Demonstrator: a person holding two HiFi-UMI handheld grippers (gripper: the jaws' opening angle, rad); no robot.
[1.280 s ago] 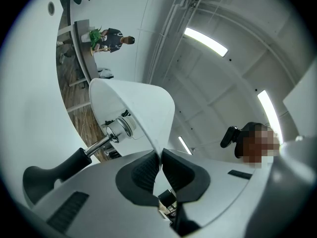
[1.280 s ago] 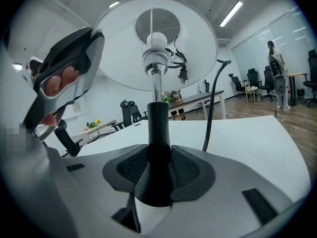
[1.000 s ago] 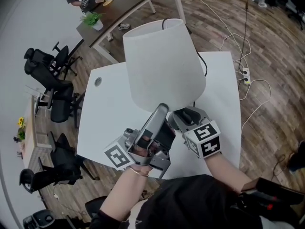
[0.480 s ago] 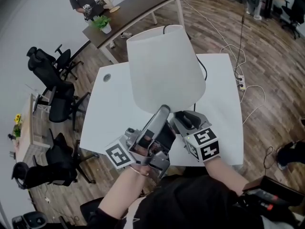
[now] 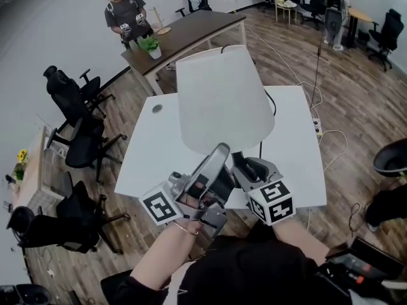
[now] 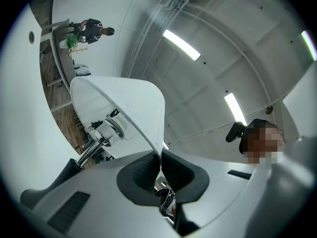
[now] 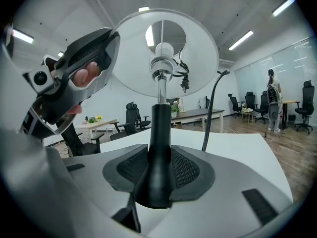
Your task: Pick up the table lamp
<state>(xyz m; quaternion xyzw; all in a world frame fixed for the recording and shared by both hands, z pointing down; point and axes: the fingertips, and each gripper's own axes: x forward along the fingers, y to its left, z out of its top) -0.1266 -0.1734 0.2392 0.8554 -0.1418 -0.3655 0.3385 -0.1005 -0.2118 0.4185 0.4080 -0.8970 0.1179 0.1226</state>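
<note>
Above the desk, left tongs pinch the lampshade rim; right tongs clamp the lamp stem

The table lamp is over the table, a desk behind.

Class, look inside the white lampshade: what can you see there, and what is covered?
Inside the lampshade, the right gripper view shows a bulb, its socket and a chrome stem. In the head view the shade covers them all.
</note>
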